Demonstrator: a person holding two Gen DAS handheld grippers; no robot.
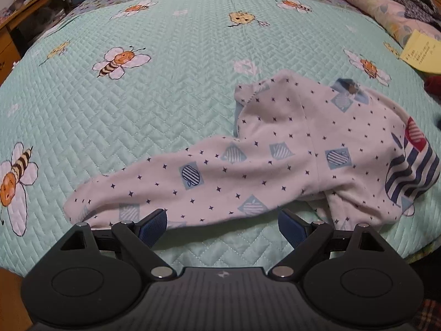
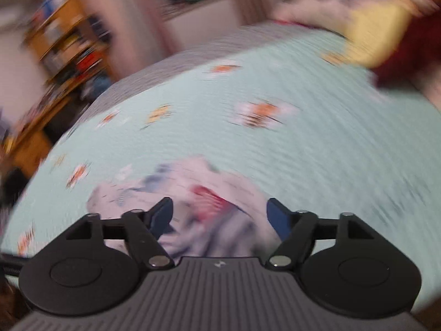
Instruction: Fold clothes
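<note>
A small white baby garment (image 1: 275,162), dotted with dark stars and blue apple squares, lies on the mint bee-print quilt (image 1: 165,104). One long leg stretches toward the lower left, and a navy-striped patch with a red apple sits at its right end. My left gripper (image 1: 222,227) hovers open just in front of the garment's near edge, nothing between its blue pads. In the blurred right wrist view, my right gripper (image 2: 220,218) stands open over the bunched garment (image 2: 198,207), whose cloth lies in the gap between the fingers without being pinched.
Pillows and dark patterned clothes (image 1: 399,0) pile at the bed's far right, with a yellow paper note (image 1: 421,52) and a dark red item (image 1: 432,82) beside them. Wooden shelves (image 1: 24,8) stand off the bed's far left. The quilt's near edge runs just below the garment.
</note>
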